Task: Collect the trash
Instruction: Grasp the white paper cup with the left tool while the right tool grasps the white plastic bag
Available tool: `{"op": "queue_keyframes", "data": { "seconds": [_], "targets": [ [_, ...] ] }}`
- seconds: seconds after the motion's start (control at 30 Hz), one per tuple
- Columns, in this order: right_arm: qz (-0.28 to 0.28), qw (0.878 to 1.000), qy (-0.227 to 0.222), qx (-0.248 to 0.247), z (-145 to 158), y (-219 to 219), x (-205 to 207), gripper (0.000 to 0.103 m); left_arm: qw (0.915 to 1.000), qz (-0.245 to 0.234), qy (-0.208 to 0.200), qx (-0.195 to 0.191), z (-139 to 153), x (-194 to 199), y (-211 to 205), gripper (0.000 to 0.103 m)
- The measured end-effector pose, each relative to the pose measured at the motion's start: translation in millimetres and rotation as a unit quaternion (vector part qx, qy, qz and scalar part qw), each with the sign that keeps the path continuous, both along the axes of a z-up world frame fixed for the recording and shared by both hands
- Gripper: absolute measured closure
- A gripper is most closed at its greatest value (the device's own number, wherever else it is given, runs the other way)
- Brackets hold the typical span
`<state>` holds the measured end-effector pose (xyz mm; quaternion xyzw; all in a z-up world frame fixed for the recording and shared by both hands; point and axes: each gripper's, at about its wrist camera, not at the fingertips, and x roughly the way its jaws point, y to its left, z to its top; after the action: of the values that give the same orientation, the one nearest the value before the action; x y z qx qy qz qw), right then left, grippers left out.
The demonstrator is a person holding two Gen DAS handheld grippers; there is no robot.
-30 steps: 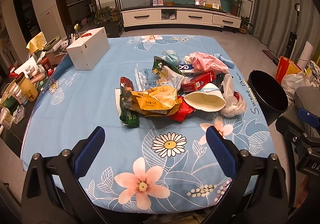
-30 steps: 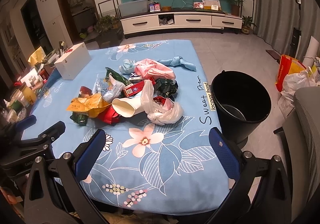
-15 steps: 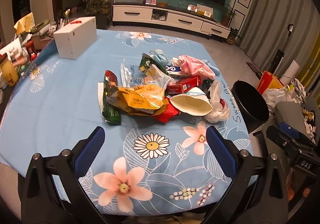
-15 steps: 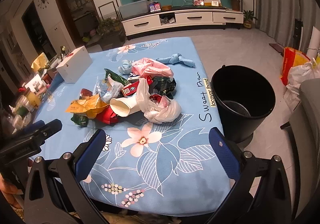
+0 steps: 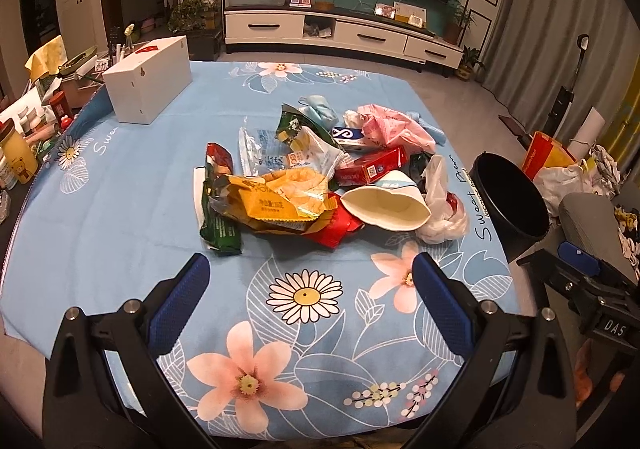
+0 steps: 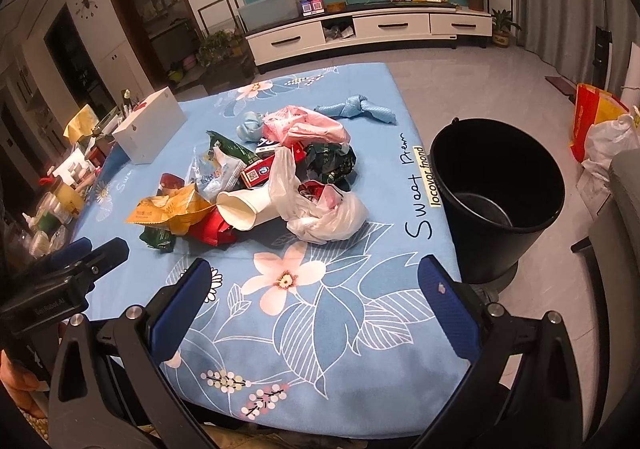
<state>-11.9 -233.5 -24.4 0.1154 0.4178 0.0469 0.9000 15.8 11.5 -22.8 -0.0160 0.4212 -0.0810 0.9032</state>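
Note:
A heap of trash lies mid-table: a yellow snack wrapper (image 5: 280,199), a white paper cup (image 5: 386,205) on its side, a white plastic bag (image 6: 320,211), a red carton (image 5: 372,165), a pink bag (image 6: 308,125) and a dark green packet (image 5: 218,221). A black bucket (image 6: 498,185) stands on the floor at the table's right edge. My left gripper (image 5: 306,281) hovers open over the near part of the floral cloth, short of the heap. My right gripper (image 6: 312,289) is open too, nothing between its fingers, with the heap ahead-left and the bucket ahead-right.
A white box (image 5: 148,79) sits at the table's far left. Bottles and jars (image 5: 16,157) crowd a side surface beyond the left edge. Bags (image 6: 600,125) lie on the floor right of the bucket. A grey chair (image 5: 588,221) stands at the near right.
Both wrist views shifted slightly; the heap now sits a little closer and more central in the left wrist view. Nothing on the table moved, and both grippers stayed open.

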Motion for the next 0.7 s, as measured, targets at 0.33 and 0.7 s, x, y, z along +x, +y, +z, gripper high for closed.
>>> {"op": "queue_keyframes", "data": {
  "seconds": [0.33, 0.7],
  "targets": [
    [0.006, 1.000, 0.008, 0.006, -31.5, -13.5, 23.1, 0.002, 0.9992, -0.026, 0.004, -0.030, -15.0, 19.8, -5.9, 0.003],
    [0.068, 0.998, 0.012, -0.004, -78.8, -2.5, 70.4, 0.024, 0.9948, -0.092, -0.020, -0.040, -28.7, 47.3, -29.5, 0.012]
  ]
}}
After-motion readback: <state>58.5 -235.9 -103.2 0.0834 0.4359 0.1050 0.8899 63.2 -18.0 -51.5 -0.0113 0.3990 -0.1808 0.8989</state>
